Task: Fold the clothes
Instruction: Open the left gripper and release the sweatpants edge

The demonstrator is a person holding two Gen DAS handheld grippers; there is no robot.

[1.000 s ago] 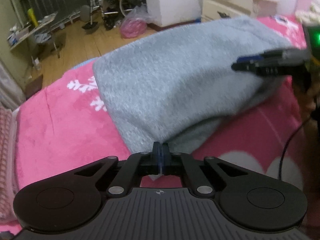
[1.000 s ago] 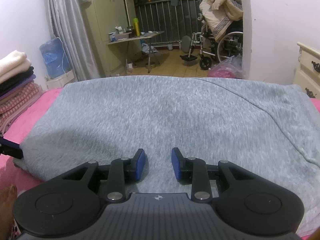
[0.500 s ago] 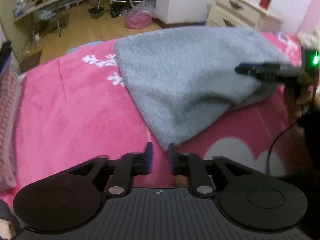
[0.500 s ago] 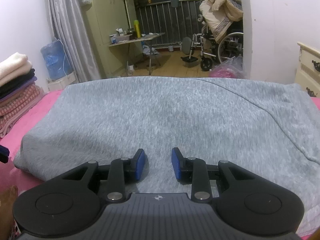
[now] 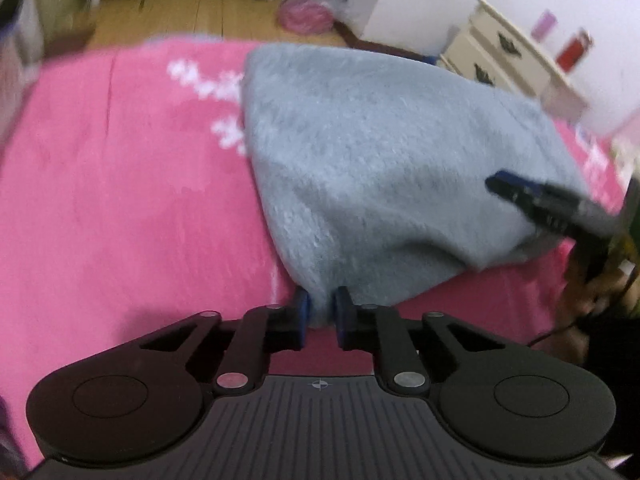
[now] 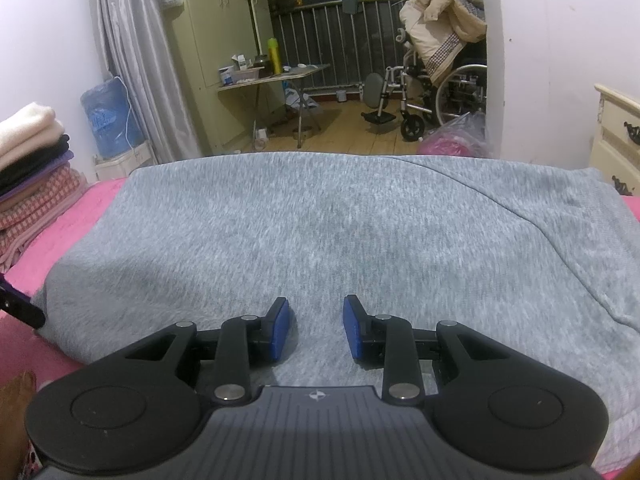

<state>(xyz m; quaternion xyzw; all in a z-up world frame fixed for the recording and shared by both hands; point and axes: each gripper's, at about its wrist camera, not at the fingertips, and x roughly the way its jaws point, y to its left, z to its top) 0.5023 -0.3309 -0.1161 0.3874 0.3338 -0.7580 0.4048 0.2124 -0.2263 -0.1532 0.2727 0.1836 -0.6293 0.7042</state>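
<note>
A fuzzy grey garment (image 5: 380, 152) lies folded over on a pink bed cover (image 5: 120, 180). My left gripper (image 5: 321, 312) is at the garment's near corner; its jaws are closing and the corner fills the narrow gap between the blue pads. In the right wrist view the garment (image 6: 340, 220) spreads wide, and my right gripper (image 6: 316, 322) stands open just over it, with nothing between its fingers. From the left wrist view the right gripper (image 5: 520, 192) shows over the garment's right edge. The left gripper's tip (image 6: 20, 308) peeks in at the left edge.
A stack of folded clothes (image 6: 28, 160) sits at the bed's left side. Beyond the bed are a wooden floor, a folding table (image 6: 276, 76), a wheelchair (image 6: 440, 80) and a pink bag (image 5: 304, 16). A cream dresser (image 5: 512, 56) stands at the right.
The left gripper went from shut on the corner to open, rolled and shifted, and its jaws now narrow around the corner again. The right gripper has stayed still.
</note>
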